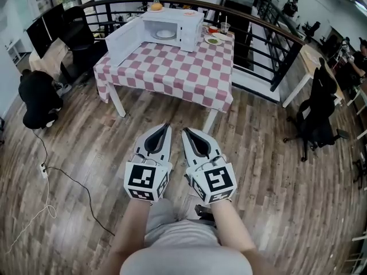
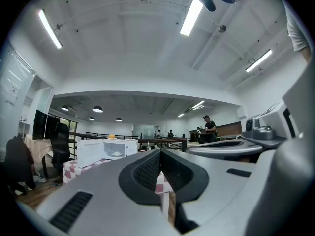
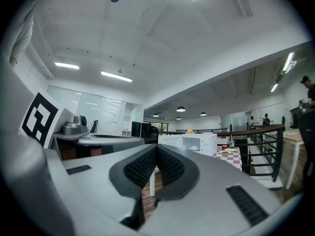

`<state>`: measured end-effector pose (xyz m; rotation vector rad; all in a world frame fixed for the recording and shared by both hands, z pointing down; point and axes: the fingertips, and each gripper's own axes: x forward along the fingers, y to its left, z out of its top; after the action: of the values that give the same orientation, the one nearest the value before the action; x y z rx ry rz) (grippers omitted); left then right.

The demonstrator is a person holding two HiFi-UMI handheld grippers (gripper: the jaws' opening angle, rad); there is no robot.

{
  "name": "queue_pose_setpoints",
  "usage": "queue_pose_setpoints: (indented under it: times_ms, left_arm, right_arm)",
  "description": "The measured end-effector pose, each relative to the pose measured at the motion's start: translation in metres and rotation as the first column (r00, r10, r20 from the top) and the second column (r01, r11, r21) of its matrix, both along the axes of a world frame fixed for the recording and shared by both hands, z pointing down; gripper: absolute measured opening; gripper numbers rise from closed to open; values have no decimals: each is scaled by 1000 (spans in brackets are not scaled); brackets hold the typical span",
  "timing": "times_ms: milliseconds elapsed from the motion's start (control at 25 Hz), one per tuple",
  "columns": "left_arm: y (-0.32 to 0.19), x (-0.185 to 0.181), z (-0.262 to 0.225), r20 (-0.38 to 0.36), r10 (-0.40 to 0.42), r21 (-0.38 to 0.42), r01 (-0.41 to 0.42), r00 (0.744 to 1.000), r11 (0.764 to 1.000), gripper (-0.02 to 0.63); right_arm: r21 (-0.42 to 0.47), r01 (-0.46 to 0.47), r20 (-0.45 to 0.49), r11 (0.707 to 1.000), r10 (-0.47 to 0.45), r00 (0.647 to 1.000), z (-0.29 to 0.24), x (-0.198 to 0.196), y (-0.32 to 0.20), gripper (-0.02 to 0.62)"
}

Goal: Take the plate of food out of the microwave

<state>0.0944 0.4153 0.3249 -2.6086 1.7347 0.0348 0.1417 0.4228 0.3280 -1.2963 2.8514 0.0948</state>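
A white microwave (image 1: 172, 27) stands at the far edge of a table with a red-and-white checked cloth (image 1: 172, 70), its door swung open to the left. A white plate (image 1: 165, 34) sits inside it. The microwave (image 2: 105, 149) with the plate (image 2: 116, 153) also shows far off in the left gripper view, and the microwave (image 3: 202, 142) and plate (image 3: 194, 148) in the right gripper view. My left gripper (image 1: 167, 125) and right gripper (image 1: 184, 131) are held side by side over the wooden floor, well short of the table, both shut and empty.
An orange round item (image 1: 156, 6) lies on top of the microwave. A small plate of green food (image 1: 213, 40) and a cup (image 1: 225, 27) sit to its right. A black railing (image 1: 258, 39) runs behind the table. Office chairs (image 1: 318, 113), a crouching person (image 1: 37, 96) and a floor cable (image 1: 43, 171) flank the way.
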Motion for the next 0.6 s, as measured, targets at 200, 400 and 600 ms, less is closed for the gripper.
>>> queue_pose_setpoints:
  times_ms: [200, 400, 600]
  left_arm:
    - [-29, -6, 3, 1, 10, -4, -10, 1000, 1000, 3]
    - [-68, -22, 3, 15, 31, -11, -31, 999, 999, 3]
    - [-114, -43, 1, 8, 43, -16, -43, 999, 999, 3]
  right_arm:
    - [-12, -11, 3, 1000, 11, 1000, 5, -3, -29, 25]
    - [-25, -26, 0, 999, 26, 1000, 9, -20, -67, 25]
    - [-32, -35, 1, 999, 35, 999, 10, -40, -107, 25]
